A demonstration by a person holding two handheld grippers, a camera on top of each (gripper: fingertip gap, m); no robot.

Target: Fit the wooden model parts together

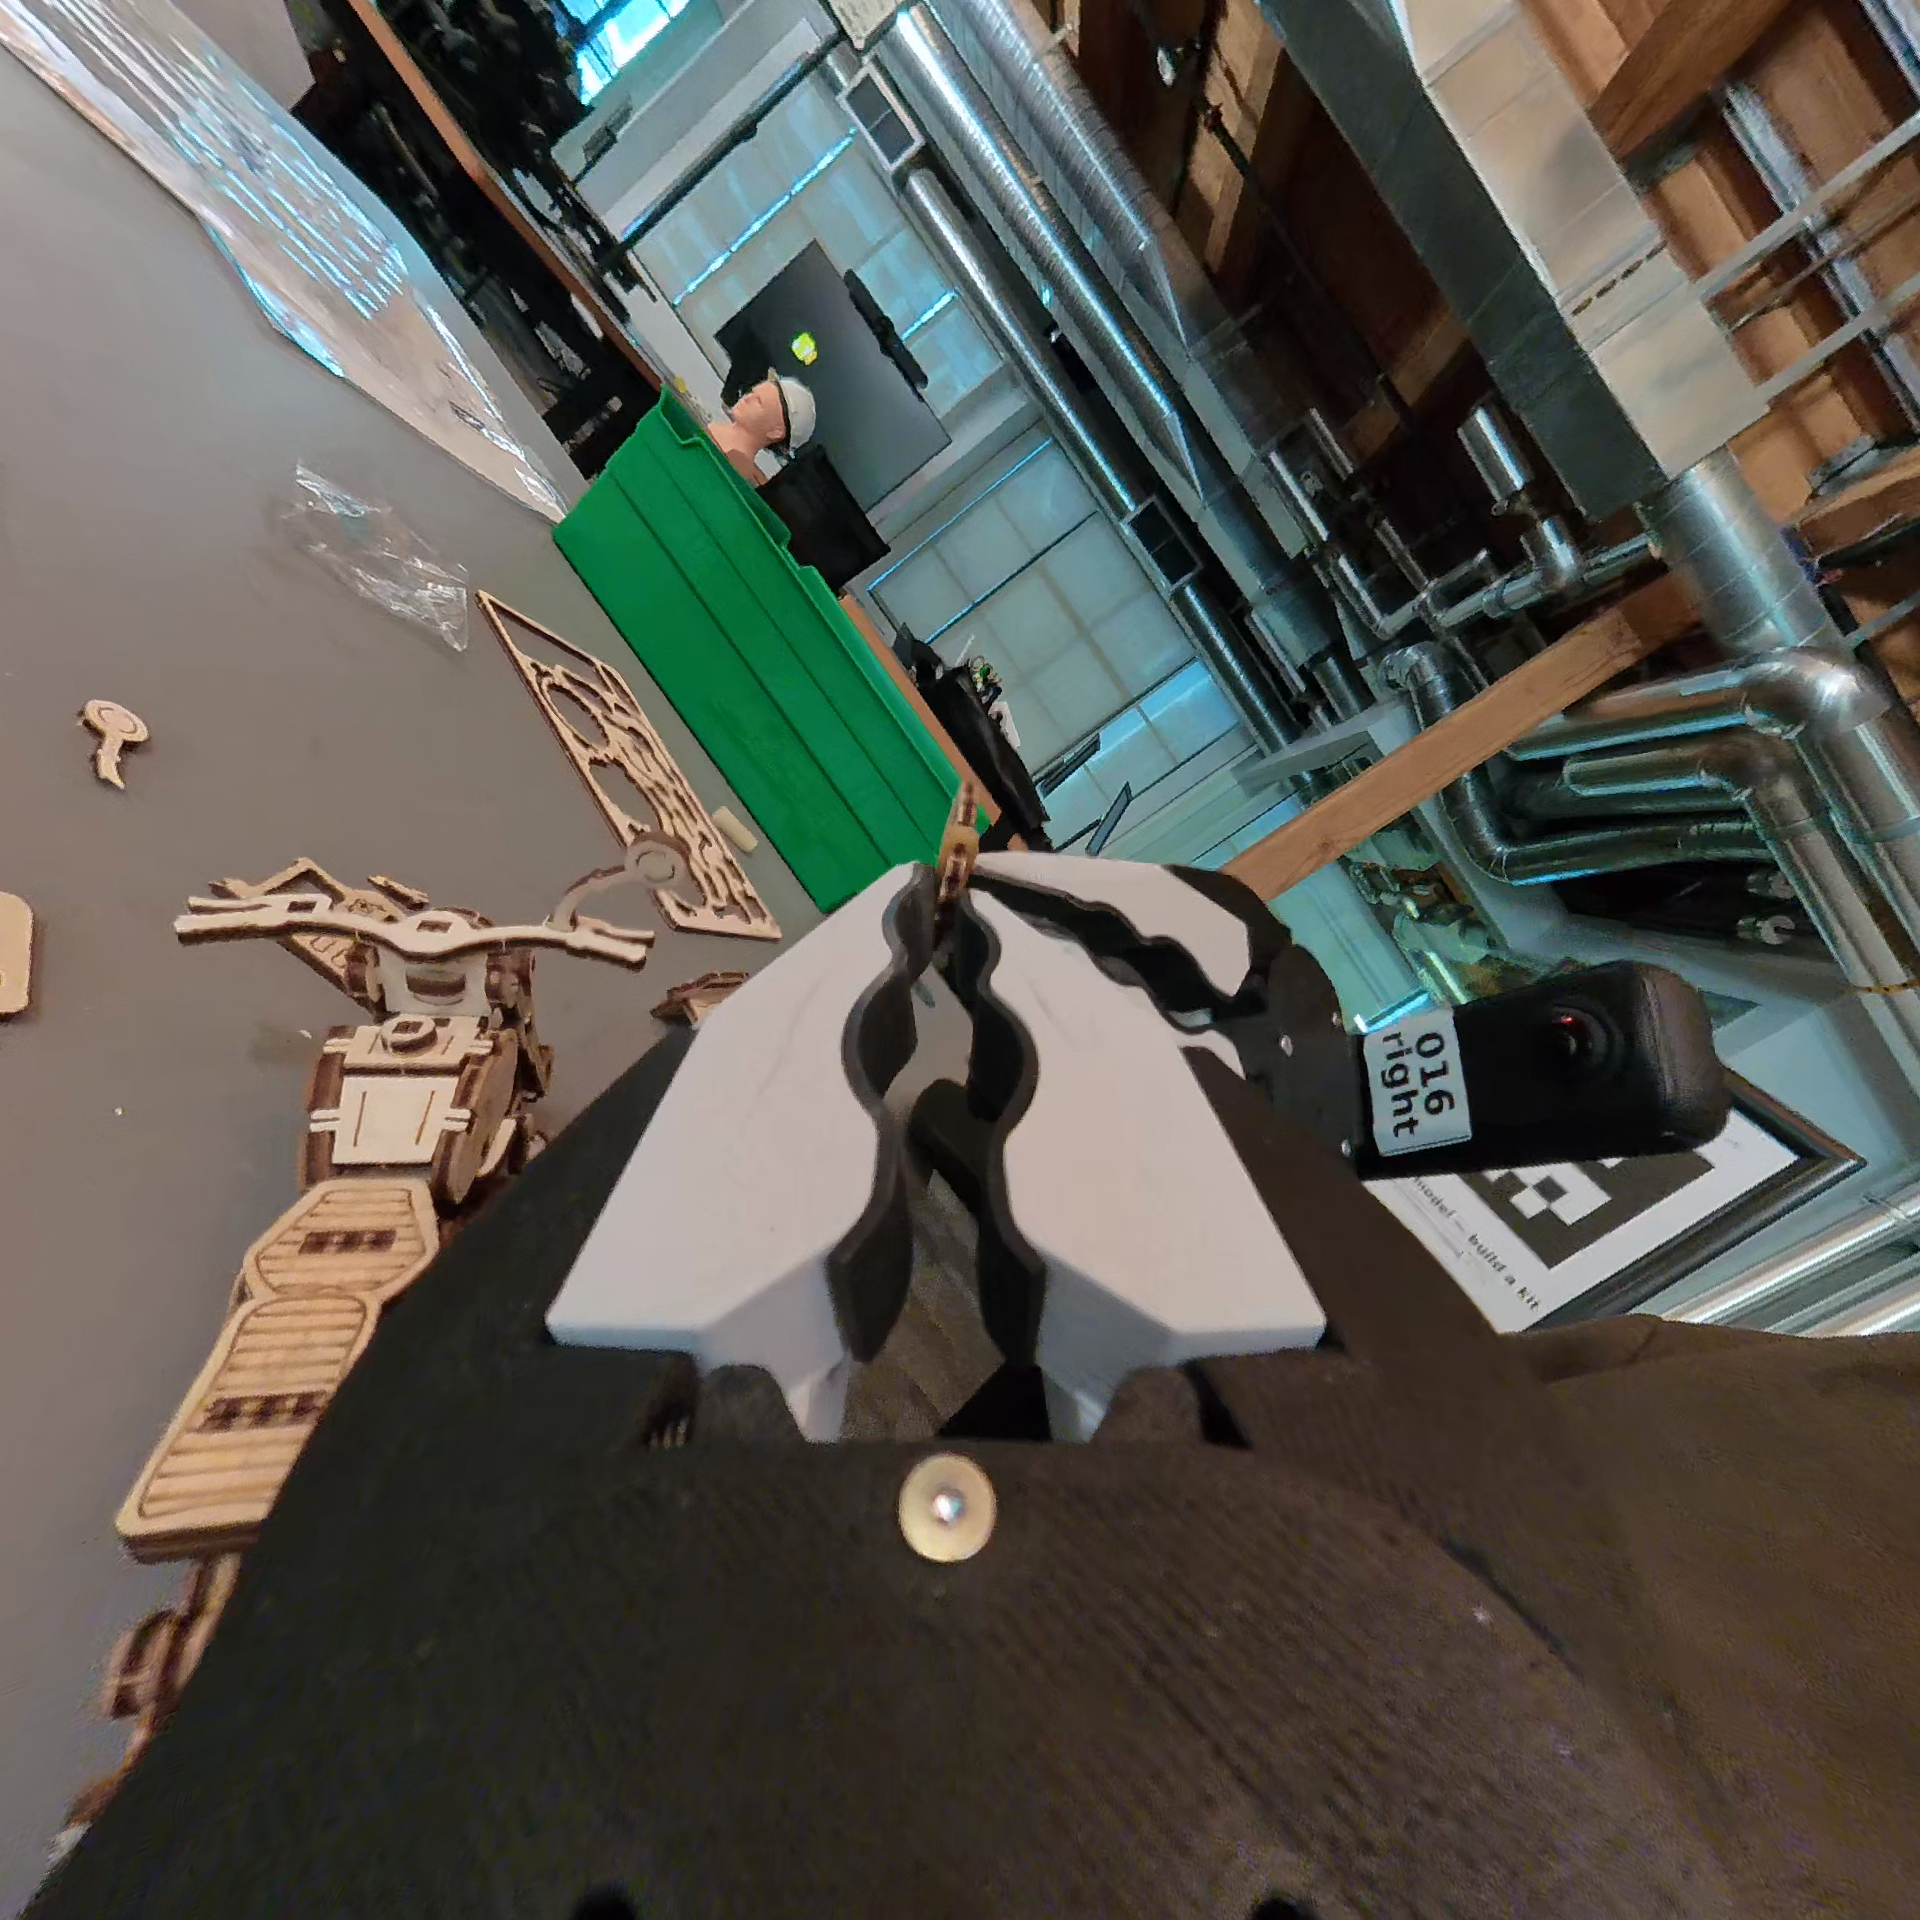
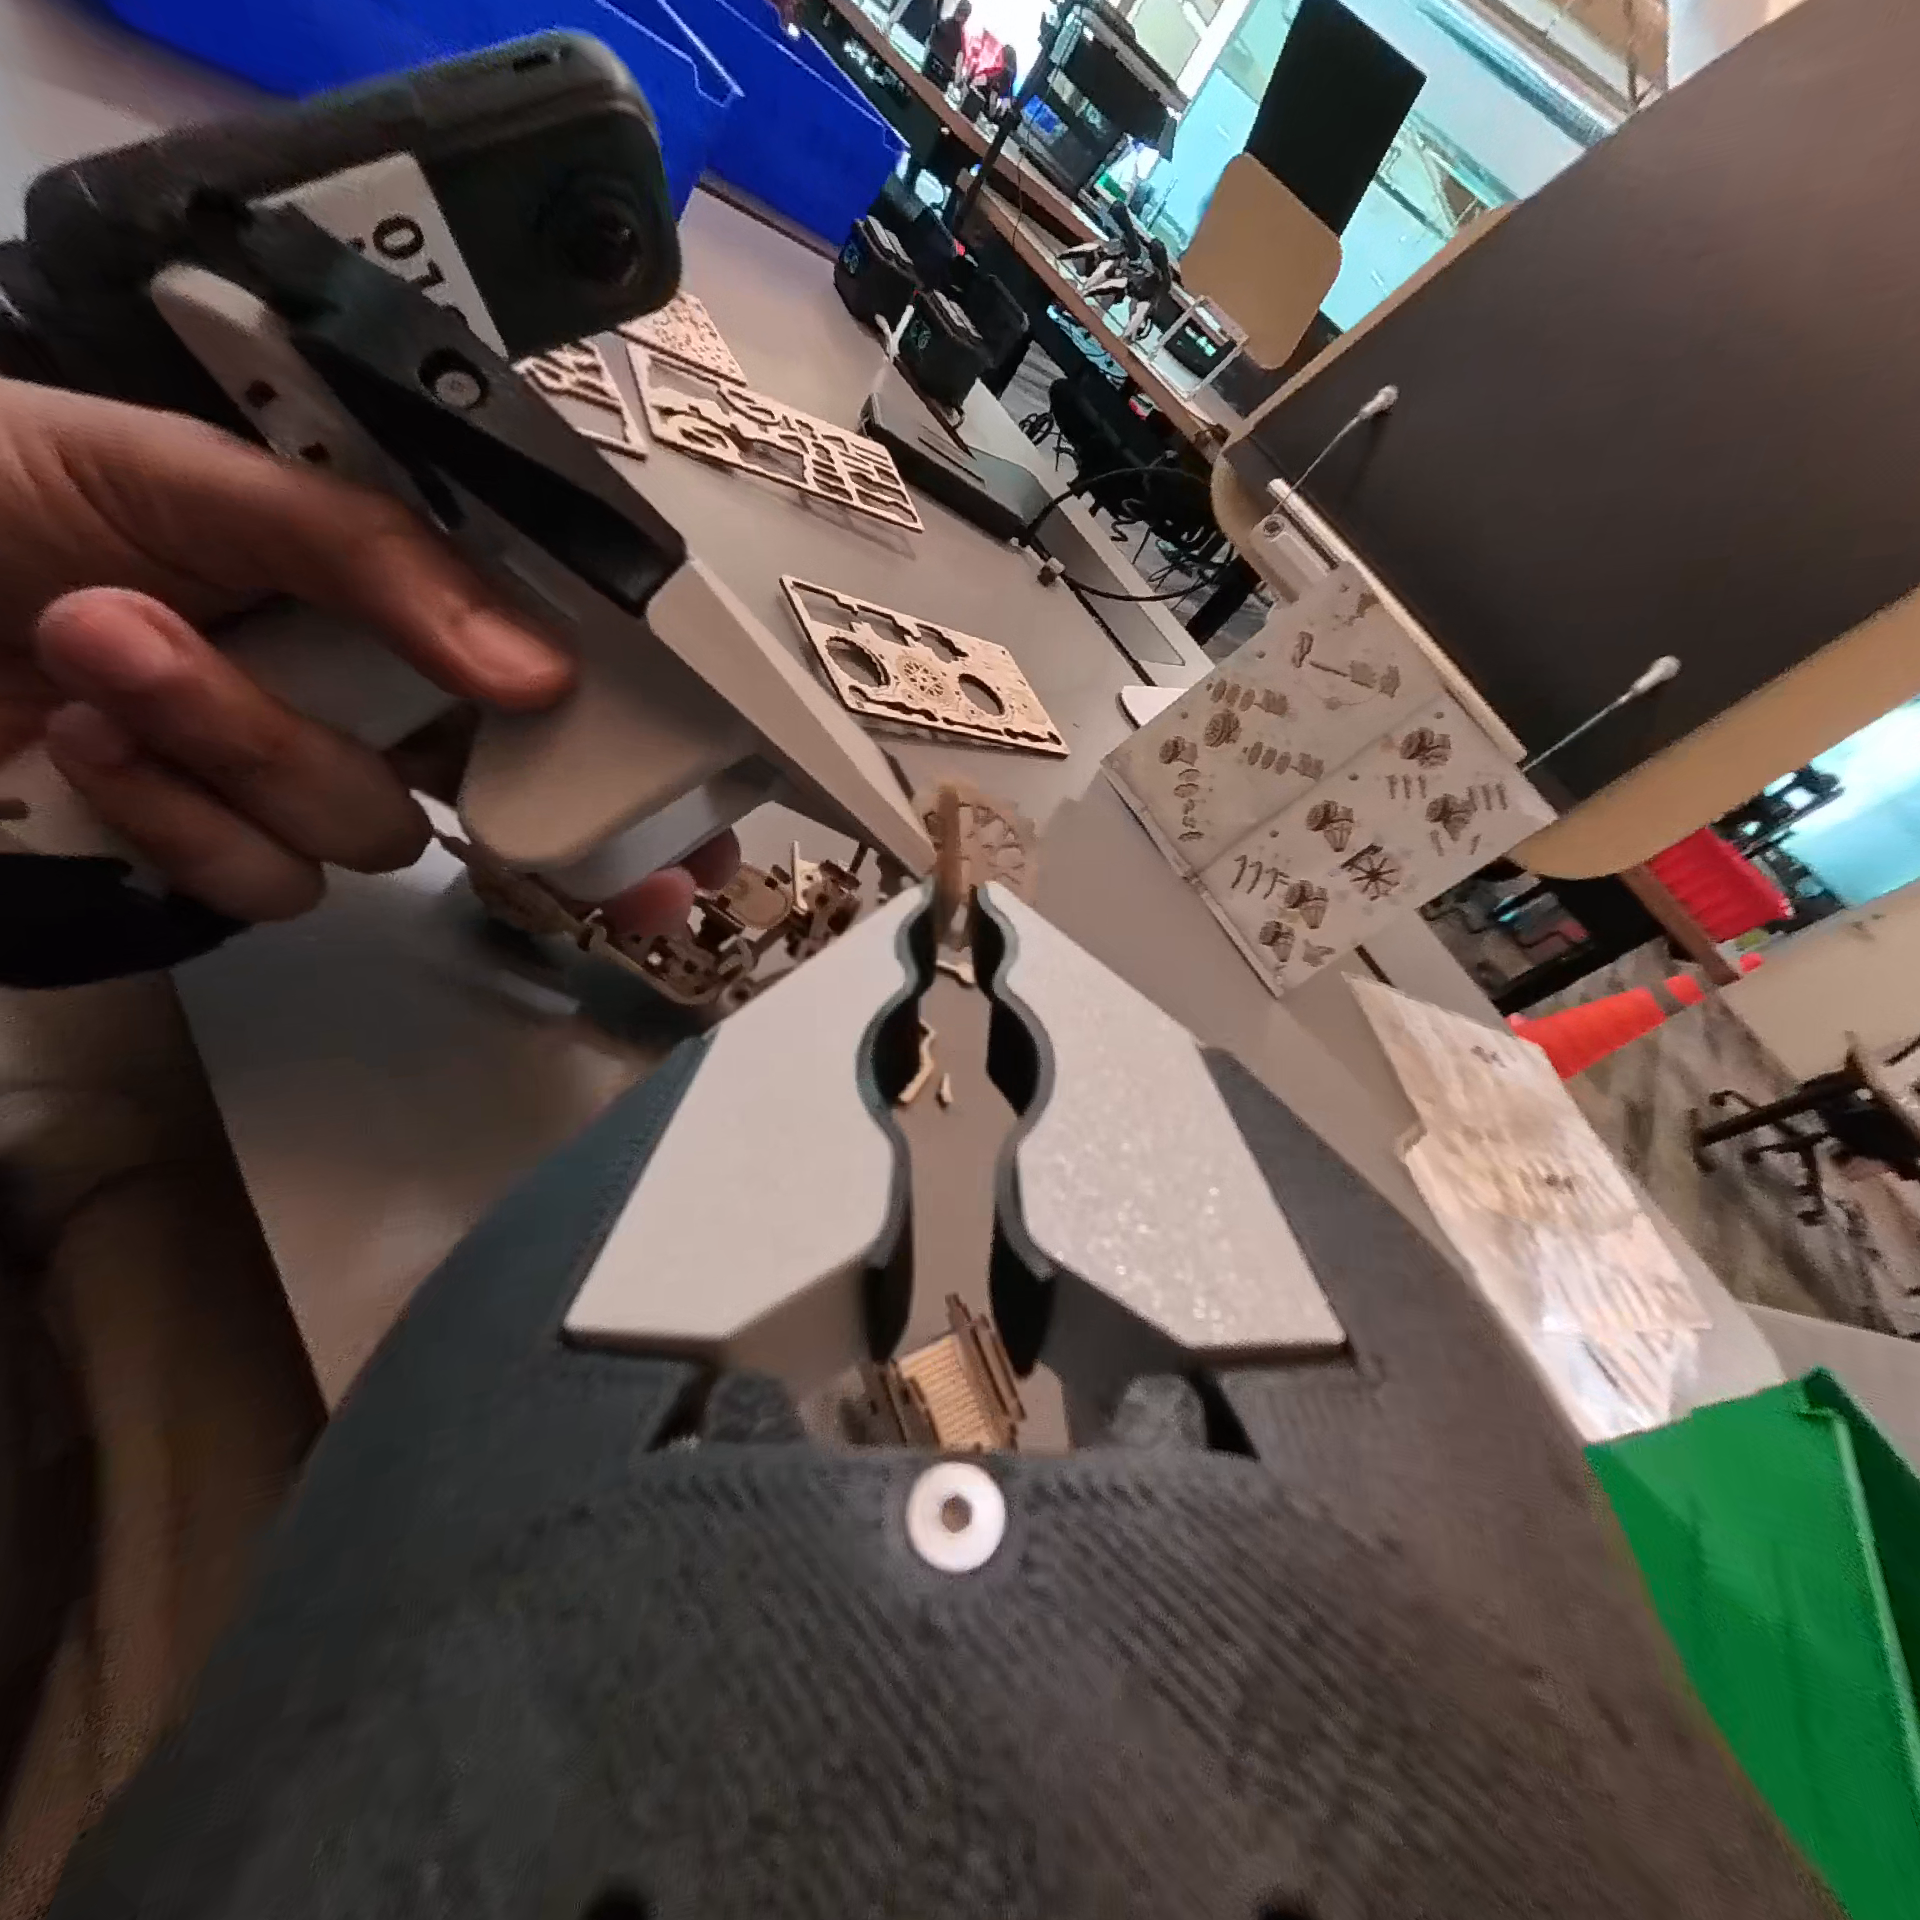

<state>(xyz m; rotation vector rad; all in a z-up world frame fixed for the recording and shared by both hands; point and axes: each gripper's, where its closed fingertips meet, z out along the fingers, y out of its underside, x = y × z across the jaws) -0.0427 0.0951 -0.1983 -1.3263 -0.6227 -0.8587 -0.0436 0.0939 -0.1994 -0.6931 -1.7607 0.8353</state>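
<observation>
My left gripper (image 1: 951, 883) is shut on a small flat wooden part (image 1: 963, 826) that I see edge-on, sticking out past the tips. My right gripper (image 2: 951, 909) is shut on a thin wooden part (image 2: 948, 847). The two grippers meet tip to tip above the table; the right one (image 1: 1132, 935) comes in from the right, and the left one (image 2: 727, 675), held by a hand (image 2: 208, 644), comes in from the left. A round spoked wooden part (image 2: 997, 831) sits where the tips meet; which gripper holds it is unclear. A partly built wooden motorcycle model (image 1: 405, 1060) stands on the table.
Cut-out wooden sheets (image 1: 623, 769) (image 2: 925, 681) (image 2: 769, 436) lie on the grey table. A green bin (image 1: 748, 644) stands behind them, and a blue bin (image 2: 748, 114) is at the back. An instruction sheet (image 2: 1340, 790), a plastic bag (image 1: 374, 561) and a loose wooden piece (image 1: 114, 738) lie nearby. My left and right fingertips are right by each other.
</observation>
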